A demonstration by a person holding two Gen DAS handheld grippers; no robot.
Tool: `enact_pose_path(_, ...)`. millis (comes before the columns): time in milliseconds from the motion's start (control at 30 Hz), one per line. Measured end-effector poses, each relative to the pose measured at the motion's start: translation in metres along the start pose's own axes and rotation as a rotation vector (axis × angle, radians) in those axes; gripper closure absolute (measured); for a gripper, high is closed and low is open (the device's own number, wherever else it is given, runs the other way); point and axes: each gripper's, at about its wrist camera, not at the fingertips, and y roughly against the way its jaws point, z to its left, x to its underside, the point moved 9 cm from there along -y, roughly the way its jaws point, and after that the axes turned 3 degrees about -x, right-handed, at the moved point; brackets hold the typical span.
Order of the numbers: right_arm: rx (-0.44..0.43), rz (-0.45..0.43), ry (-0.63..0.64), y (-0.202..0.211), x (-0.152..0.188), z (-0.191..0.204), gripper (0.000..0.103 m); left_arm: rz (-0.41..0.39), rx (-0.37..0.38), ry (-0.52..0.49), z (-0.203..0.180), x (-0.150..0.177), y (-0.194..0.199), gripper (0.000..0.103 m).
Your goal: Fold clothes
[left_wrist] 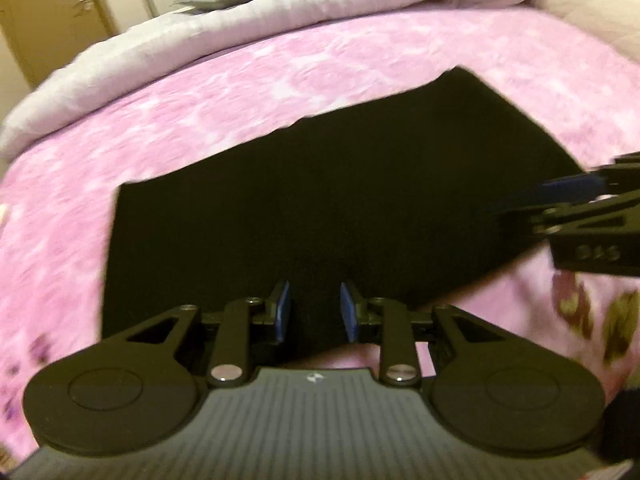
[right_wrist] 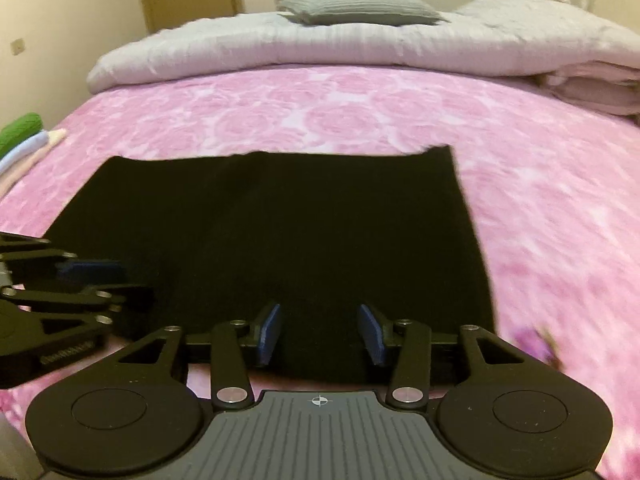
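My left gripper point(left_wrist: 314, 306) angled down over near edge of black garment point(left_wrist: 320, 200), blue pads apart, gripping nothing. My right gripper point(right_wrist: 320, 330) same pose just beside it, jaws spread, released. Garment lies flat on pink floral bedspread point(right_wrist: 320, 108). Far end: pale folded quilt point(right_wrist: 280, 52), grey pillow point(right_wrist: 360, 8). Left edge: stacked folded clothes point(right_wrist: 24, 140).

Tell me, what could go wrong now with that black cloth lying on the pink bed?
1. Both tongs, left and right, stand open over the near edge of the flat black folded garment; closing there could catch only the top layer, or the pink rose-patterned bedspread too.
2. The black fabric shows no visible creases, so edges are hard to judge.
3. The two tongs sit close together and might bump.
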Motion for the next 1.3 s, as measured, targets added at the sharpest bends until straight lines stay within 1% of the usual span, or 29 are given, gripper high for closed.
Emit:
enact_pose_path(67,0.015,0.026,-0.034,0.011,0.012,0.0,0.057,0.012,-0.017,0.037,0.006,0.012,0.014,0.078)
enact_pose_path(200,0.014,0.05,-0.068,0.032,0.027,0.007,0.057,0.03,-0.019,0.115,0.018,0.034,0.039,0.078)
enact_pose_path(333,0.01,0.013,-0.038,0.058,0.03,0.021,0.057,0.016,-0.038,0.14,0.025,0.045,0.063,0.078)
enact_pose_path(467,0.0,-0.017,-0.02,0.073,0.031,0.033,0.056,-0.004,-0.031,0.151,0.025,0.051,0.079,0.078)
enact_pose_path(567,-0.019,-0.02,-0.036,0.075,0.034,0.035,0.056,-0.012,-0.022,0.154,0.025,0.052,0.083,0.078)
enact_pose_path(667,-0.047,-0.003,-0.084,0.073,0.039,0.03,0.056,-0.009,-0.022,0.154,0.025,0.053,0.082,0.078)
enact_pose_path(900,-0.014,0.023,-0.111,0.065,0.041,0.018,0.056,-0.006,-0.04,0.165,0.03,0.049,0.076,0.078)
enact_pose_path(1067,0.005,0.033,-0.101,0.061,0.042,0.017,0.056,0.004,-0.052,0.17,0.034,0.053,0.075,0.078)
enact_pose_path(1300,-0.023,0.041,-0.068,0.059,0.045,0.031,0.056,0.023,-0.074,0.19,0.042,0.066,0.078,0.078)
